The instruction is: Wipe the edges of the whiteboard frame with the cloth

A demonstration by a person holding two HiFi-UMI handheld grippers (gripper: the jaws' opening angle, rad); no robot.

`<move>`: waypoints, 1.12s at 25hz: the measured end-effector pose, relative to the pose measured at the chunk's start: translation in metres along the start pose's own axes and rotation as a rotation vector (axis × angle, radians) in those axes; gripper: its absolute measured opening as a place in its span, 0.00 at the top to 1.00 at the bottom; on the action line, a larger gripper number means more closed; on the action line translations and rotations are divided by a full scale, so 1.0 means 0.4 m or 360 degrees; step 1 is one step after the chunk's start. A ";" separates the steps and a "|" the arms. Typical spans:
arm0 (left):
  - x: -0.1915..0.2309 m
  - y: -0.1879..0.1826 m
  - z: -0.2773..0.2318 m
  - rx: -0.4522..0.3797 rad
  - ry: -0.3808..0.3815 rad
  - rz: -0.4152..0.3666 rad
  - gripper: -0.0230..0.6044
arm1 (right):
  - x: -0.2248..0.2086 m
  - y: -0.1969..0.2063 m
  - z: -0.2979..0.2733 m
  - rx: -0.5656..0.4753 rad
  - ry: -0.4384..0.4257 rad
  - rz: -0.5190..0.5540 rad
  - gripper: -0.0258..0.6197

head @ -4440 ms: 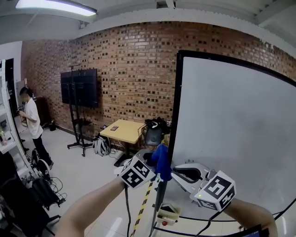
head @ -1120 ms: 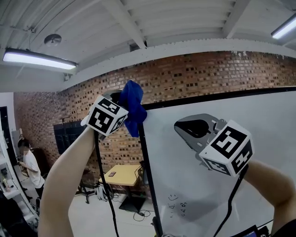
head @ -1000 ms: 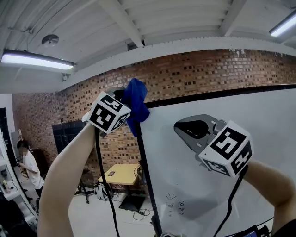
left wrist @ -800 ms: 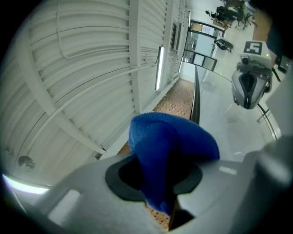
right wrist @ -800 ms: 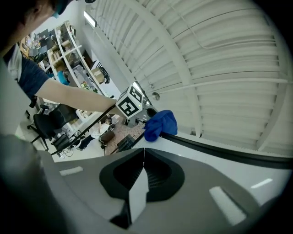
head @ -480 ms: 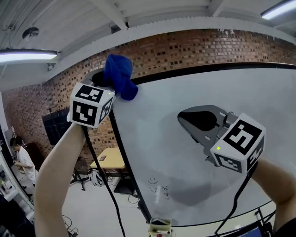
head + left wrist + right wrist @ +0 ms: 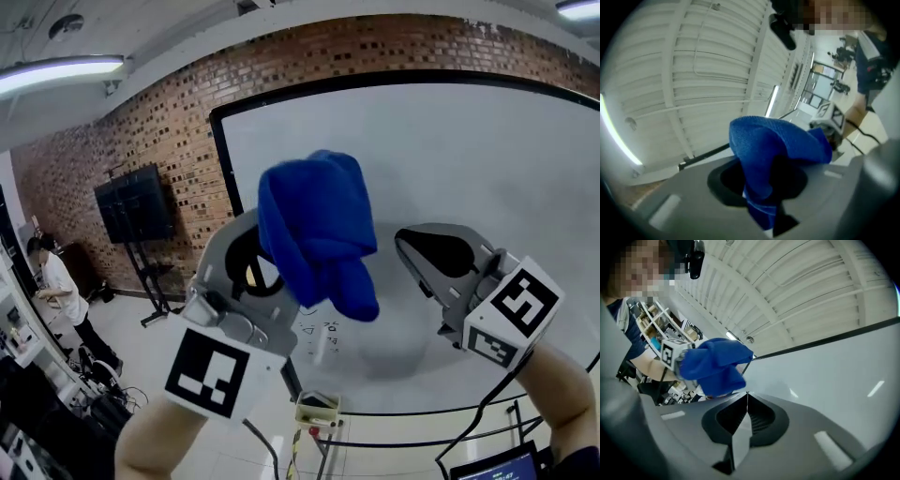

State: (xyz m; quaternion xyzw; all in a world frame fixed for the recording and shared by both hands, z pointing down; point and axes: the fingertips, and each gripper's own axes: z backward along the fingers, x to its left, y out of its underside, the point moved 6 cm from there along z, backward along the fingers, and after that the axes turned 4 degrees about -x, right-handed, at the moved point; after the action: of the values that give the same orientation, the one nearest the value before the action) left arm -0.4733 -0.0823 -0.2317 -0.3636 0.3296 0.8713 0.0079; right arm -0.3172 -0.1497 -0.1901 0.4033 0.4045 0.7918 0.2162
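A bunched blue cloth is pinched in my left gripper, which is shut on it and held in front of the whiteboard, away from its black frame. In the left gripper view the cloth bulges up out of the jaws and hides the fingertips. My right gripper hangs at the right before the white surface, shut and empty; in the right gripper view its jaws meet in a thin line, with the cloth beyond at the left and the board's top frame edge above.
A brick wall runs behind the board. A dark screen on a stand and a person are at the far left. Small drawings mark the board's lower part, above a little box at its foot.
My left gripper has come down and toward me from the board's top left corner, carrying the cloth off the frame. The right gripper has sunk a little.
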 end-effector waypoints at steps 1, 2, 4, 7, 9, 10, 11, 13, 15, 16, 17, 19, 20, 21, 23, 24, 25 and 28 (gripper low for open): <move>-0.066 -0.003 0.041 -0.0012 0.0037 0.0111 0.80 | 0.009 0.002 0.018 0.0015 0.0015 -0.0014 0.94; -0.130 -0.003 0.086 -0.0006 0.0069 0.0222 0.80 | 0.018 0.004 0.040 0.0033 0.0033 -0.0028 0.94; -0.248 0.002 0.177 0.0032 0.0122 0.0405 0.80 | 0.037 0.005 0.099 0.0087 0.0082 -0.0076 0.94; -0.399 0.009 0.318 0.0121 0.0169 0.0561 0.80 | 0.095 0.010 0.217 0.0212 0.0182 -0.0176 0.94; -0.492 0.013 0.411 0.0194 0.0189 0.0625 0.80 | 0.169 0.020 0.319 0.0332 0.0242 -0.0249 0.94; -0.536 0.015 0.458 0.0232 0.0197 0.0655 0.80 | 0.215 0.032 0.371 0.0392 0.0270 -0.0292 0.94; -0.580 0.018 0.504 0.0273 0.0204 0.0686 0.80 | 0.261 0.048 0.418 0.0439 0.0296 -0.0334 0.94; -0.663 0.025 0.590 0.0363 0.0215 0.0756 0.80 | 0.347 0.100 0.497 0.0505 0.0345 -0.0407 0.94; -0.734 0.038 0.665 0.0473 0.0213 0.0850 0.80 | 0.425 0.164 0.579 0.0573 0.0398 -0.0495 0.94; -0.763 0.046 0.695 0.0535 0.0207 0.0903 0.80 | 0.461 0.196 0.622 0.0609 0.0428 -0.0552 0.94; -0.788 0.055 0.721 0.0593 0.0196 0.0946 0.80 | 0.494 0.223 0.665 0.0640 0.0459 -0.0610 0.94; -0.829 0.063 0.759 0.0679 0.0185 0.0965 0.80 | 0.552 0.264 0.745 0.0684 0.0509 -0.0674 0.94; -0.847 0.062 0.771 0.0706 0.0188 0.0948 0.80 | 0.577 0.276 0.781 0.0701 0.0529 -0.0666 0.94; -0.864 0.058 0.779 0.0726 0.0194 0.0927 0.80 | 0.601 0.285 0.814 0.0712 0.0548 -0.0640 0.94; -0.896 0.047 0.782 0.0751 0.0203 0.0892 0.80 | 0.641 0.294 0.873 0.0712 0.0603 -0.0598 0.94; -0.911 0.038 0.777 0.0758 0.0210 0.0883 0.80 | 0.657 0.297 0.900 0.0703 0.0634 -0.0600 0.94; -0.928 0.026 0.769 0.0763 0.0218 0.0880 0.80 | 0.671 0.297 0.926 0.0697 0.0659 -0.0607 0.94; -0.988 -0.023 0.739 0.0737 0.0233 0.0929 0.80 | 0.704 0.291 1.002 0.0711 0.0682 -0.0628 0.94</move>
State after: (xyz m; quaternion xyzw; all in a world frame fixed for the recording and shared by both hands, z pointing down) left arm -0.3659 0.1857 0.1687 -0.3044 0.6072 0.7110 -0.1822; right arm -0.1566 0.1581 0.1745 0.1796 0.6735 0.6936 0.1817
